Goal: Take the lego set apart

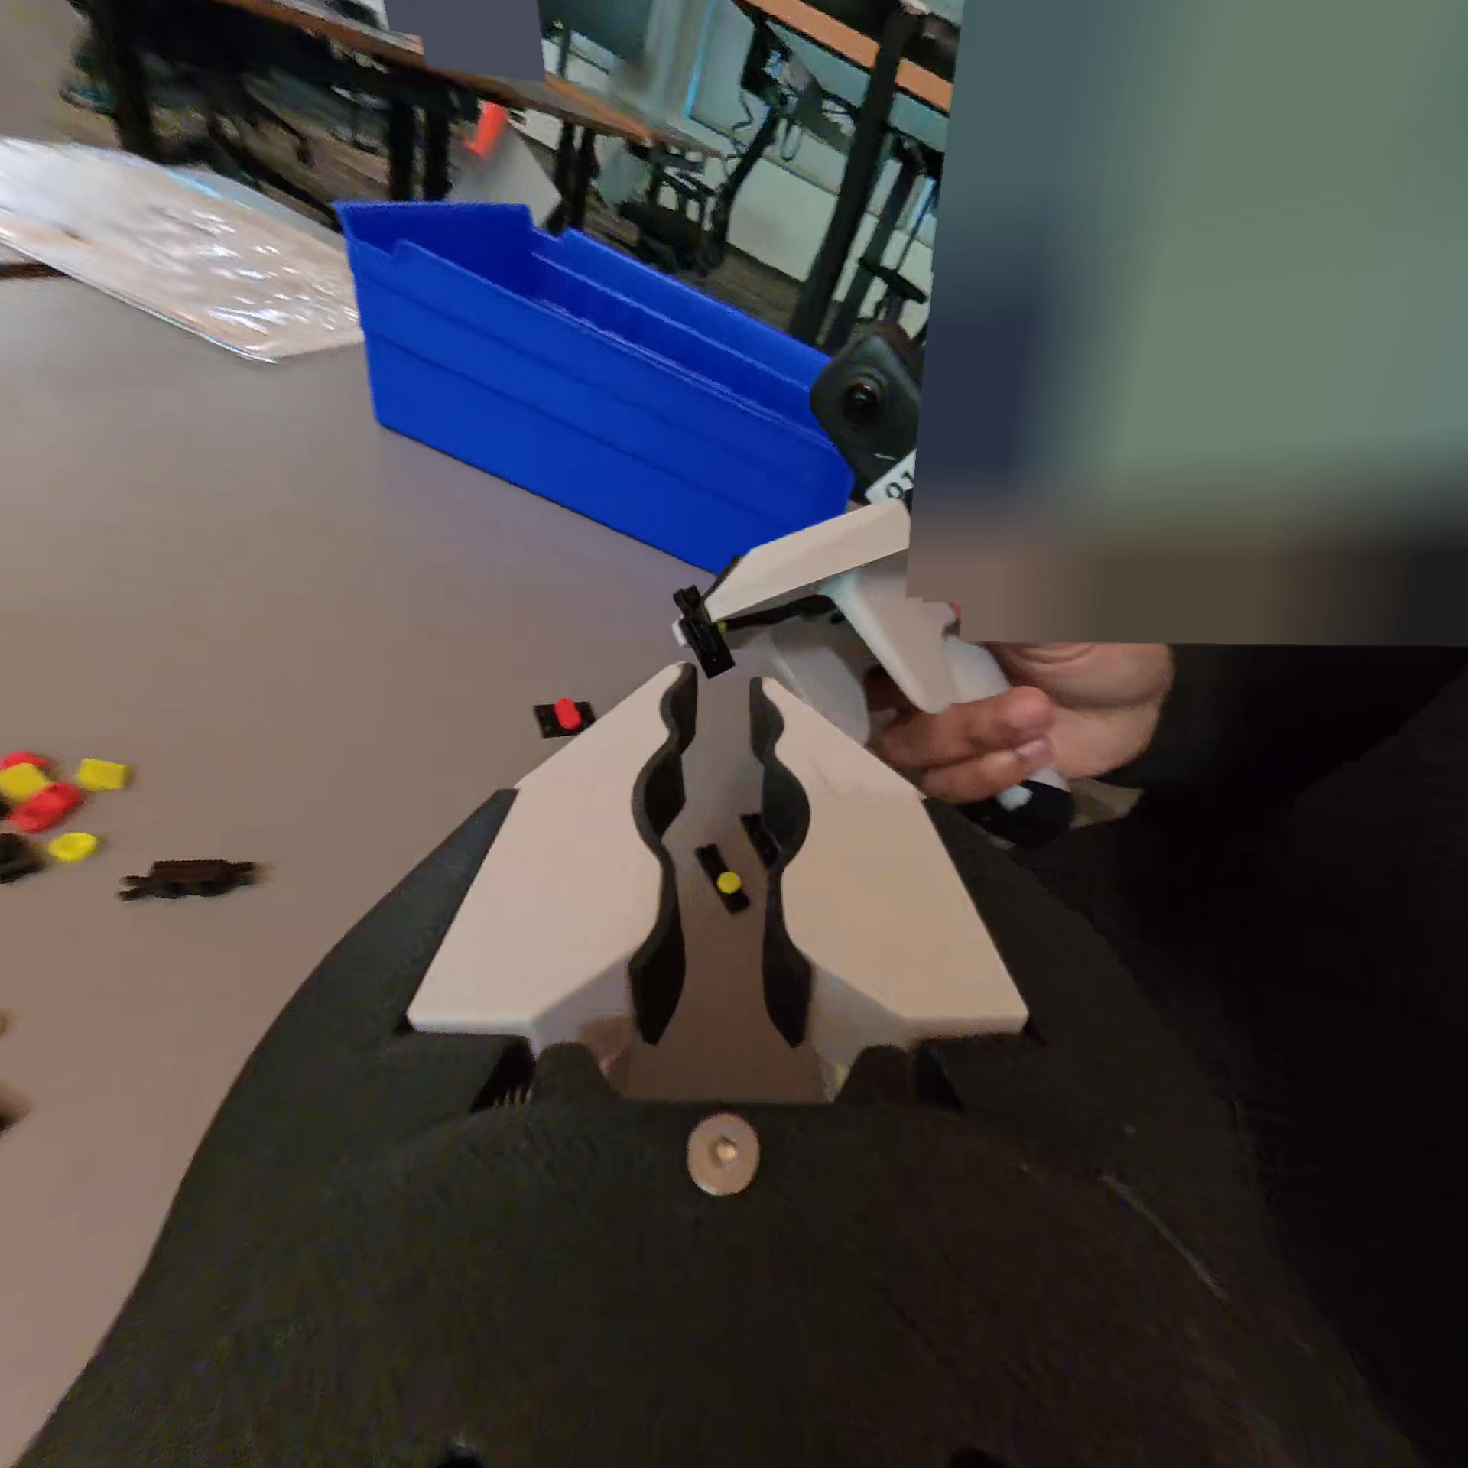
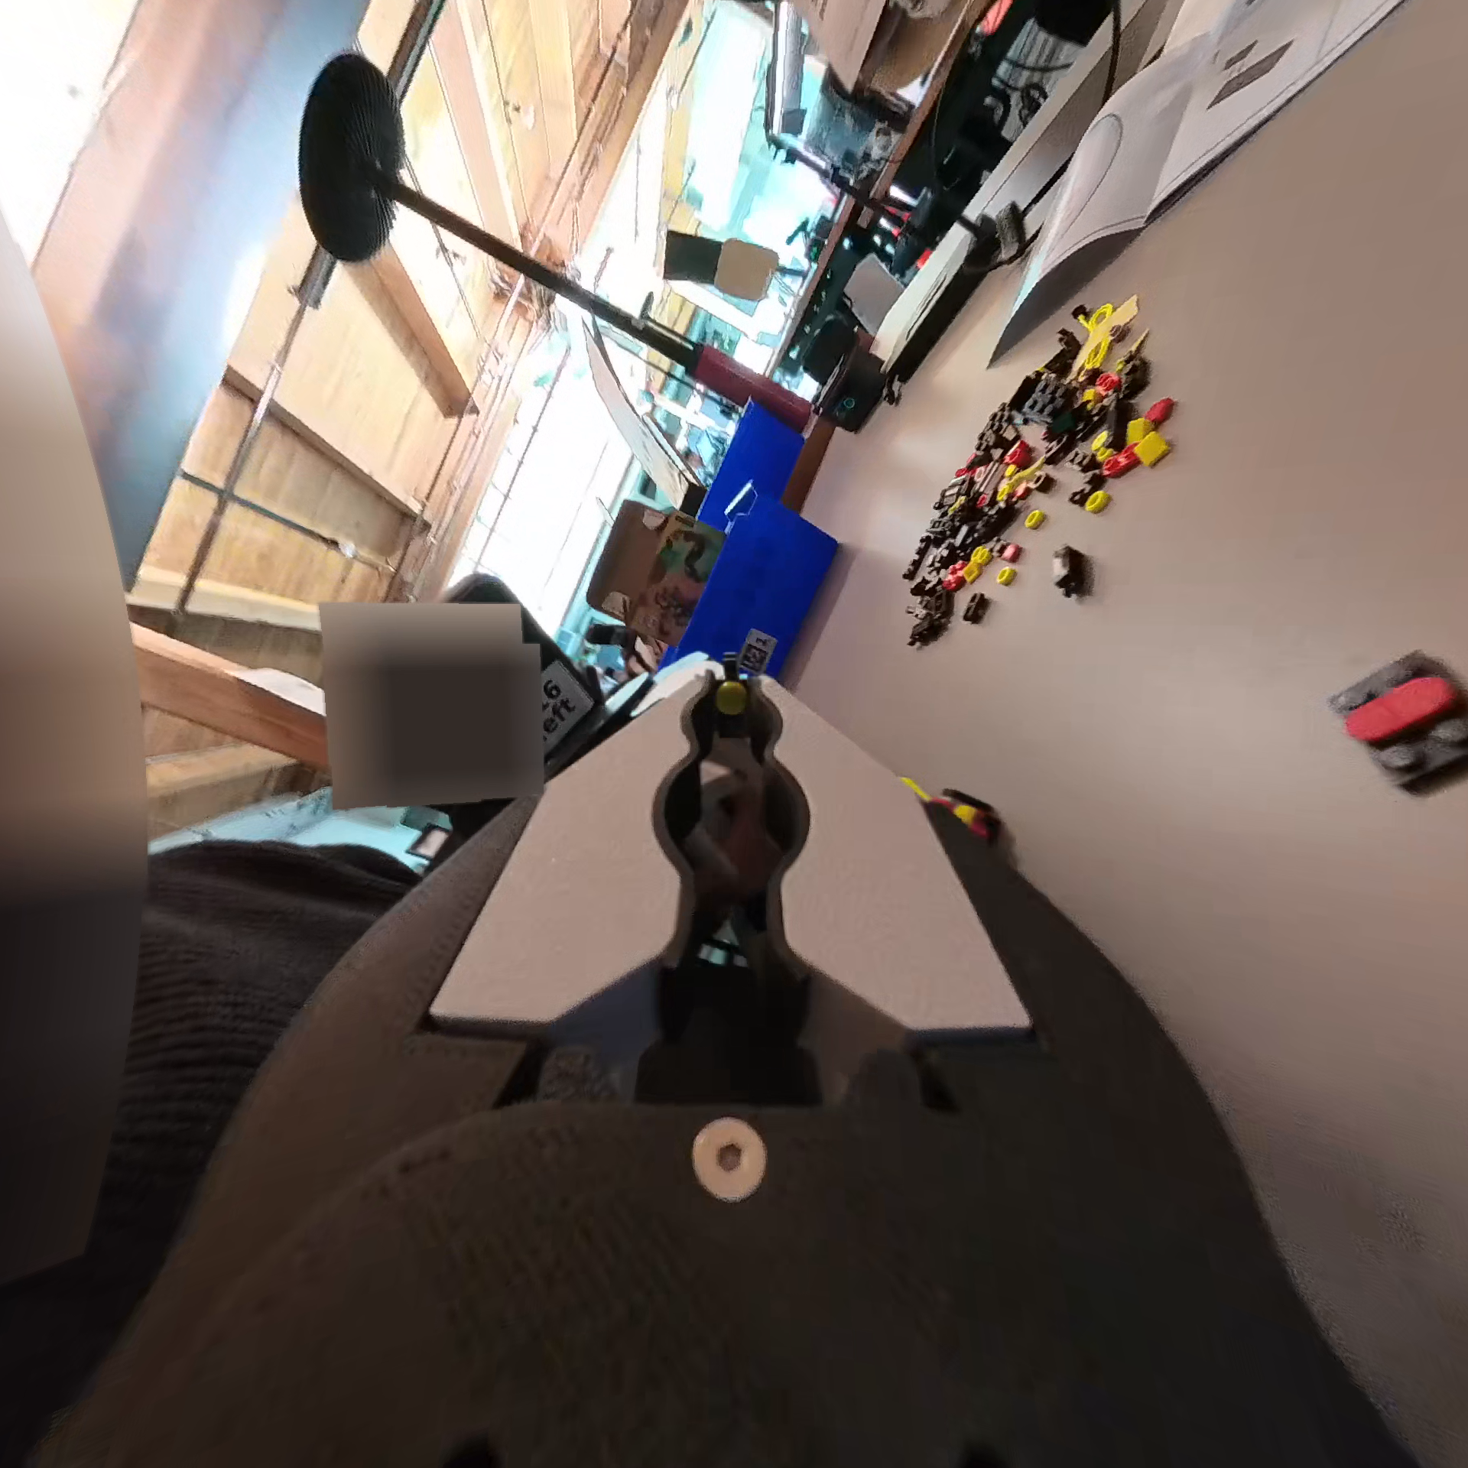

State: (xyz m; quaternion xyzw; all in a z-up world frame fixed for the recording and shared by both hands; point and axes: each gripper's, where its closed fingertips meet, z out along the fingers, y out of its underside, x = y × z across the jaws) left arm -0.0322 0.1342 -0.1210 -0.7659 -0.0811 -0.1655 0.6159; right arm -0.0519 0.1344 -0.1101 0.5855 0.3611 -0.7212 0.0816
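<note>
My right gripper [image 2: 731, 685] is shut on a small black lego piece with a yellow stud [image 2: 731, 697]. In the left wrist view it [image 1: 693, 623] holds that black piece [image 1: 705, 639] in the air just beyond my left fingertips. My left gripper [image 1: 721, 683] is open and empty, above the table. Seen between its fingers, a black piece with a yellow stud [image 1: 728, 880] and another small black piece [image 1: 759, 838] lie on the table. A black plate with a red stud [image 1: 564, 717] lies just left of the left gripper.
A blue bin [image 1: 588, 397] stands behind on the grey table [image 1: 238, 556]. Loose red, yellow and black pieces [image 1: 56, 802] lie at the left; the right wrist view shows the pile [image 2: 1033, 477] and a black plate with a red piece [image 2: 1402, 719]. Paper sheets [image 1: 159, 246] lie at the far left. Left and right tips are no more than a few centimetres apart.
</note>
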